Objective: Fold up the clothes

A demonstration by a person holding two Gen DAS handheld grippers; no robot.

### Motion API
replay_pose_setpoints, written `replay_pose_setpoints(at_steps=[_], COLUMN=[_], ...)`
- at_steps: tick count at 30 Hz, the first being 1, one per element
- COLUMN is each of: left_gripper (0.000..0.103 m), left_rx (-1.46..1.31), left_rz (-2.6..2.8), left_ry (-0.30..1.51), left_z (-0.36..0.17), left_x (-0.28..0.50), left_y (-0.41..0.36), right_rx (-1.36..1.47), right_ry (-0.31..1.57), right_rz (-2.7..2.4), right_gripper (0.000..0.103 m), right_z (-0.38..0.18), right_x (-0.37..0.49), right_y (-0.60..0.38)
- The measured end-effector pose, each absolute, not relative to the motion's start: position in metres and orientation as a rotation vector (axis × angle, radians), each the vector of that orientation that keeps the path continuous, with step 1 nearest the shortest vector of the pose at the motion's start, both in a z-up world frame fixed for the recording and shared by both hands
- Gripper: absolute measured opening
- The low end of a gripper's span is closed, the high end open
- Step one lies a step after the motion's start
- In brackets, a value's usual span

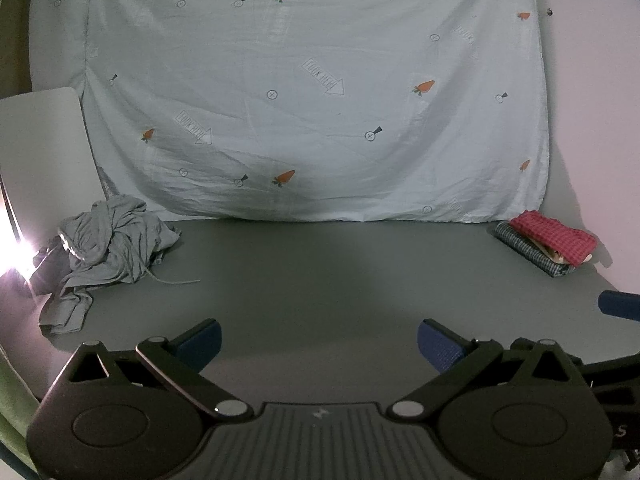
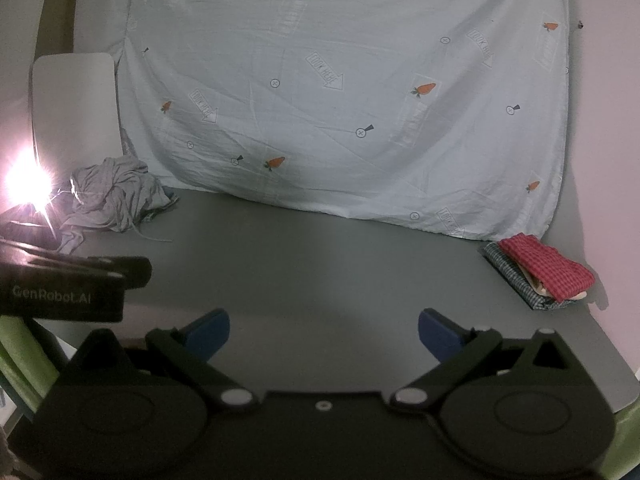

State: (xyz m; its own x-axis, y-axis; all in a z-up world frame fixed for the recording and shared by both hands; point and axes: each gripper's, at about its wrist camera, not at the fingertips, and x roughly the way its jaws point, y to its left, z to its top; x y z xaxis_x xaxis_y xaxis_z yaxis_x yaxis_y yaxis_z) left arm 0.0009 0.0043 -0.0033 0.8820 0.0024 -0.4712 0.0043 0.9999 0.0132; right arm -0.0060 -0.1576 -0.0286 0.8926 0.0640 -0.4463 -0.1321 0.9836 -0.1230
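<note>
A crumpled grey garment lies in a heap at the far left of the grey table; it also shows in the right wrist view. A folded stack with a red checked cloth on top sits at the far right, also in the right wrist view. My left gripper is open and empty above the table's near edge. My right gripper is open and empty beside it, to its right. Both are well short of the clothes.
A pale blue sheet with carrot prints hangs behind the table. A white chair back stands at the left. A bright lamp glare shines at the left edge. The left gripper's body shows at the left in the right wrist view.
</note>
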Motion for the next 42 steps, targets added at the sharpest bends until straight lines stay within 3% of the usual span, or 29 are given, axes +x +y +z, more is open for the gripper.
replay_pose_setpoints(at_steps=[42], left_gripper=[0.103], left_rx=[0.037], left_rz=[-0.007], left_ry=[0.497], left_z=[-0.004], left_x=[0.001], left_y=[0.011], right_rx=[-0.152], right_ry=[0.472], right_rz=[0.111], right_gripper=[0.102], right_z=[-0.037], right_x=[-0.003], right_y=[-0.145])
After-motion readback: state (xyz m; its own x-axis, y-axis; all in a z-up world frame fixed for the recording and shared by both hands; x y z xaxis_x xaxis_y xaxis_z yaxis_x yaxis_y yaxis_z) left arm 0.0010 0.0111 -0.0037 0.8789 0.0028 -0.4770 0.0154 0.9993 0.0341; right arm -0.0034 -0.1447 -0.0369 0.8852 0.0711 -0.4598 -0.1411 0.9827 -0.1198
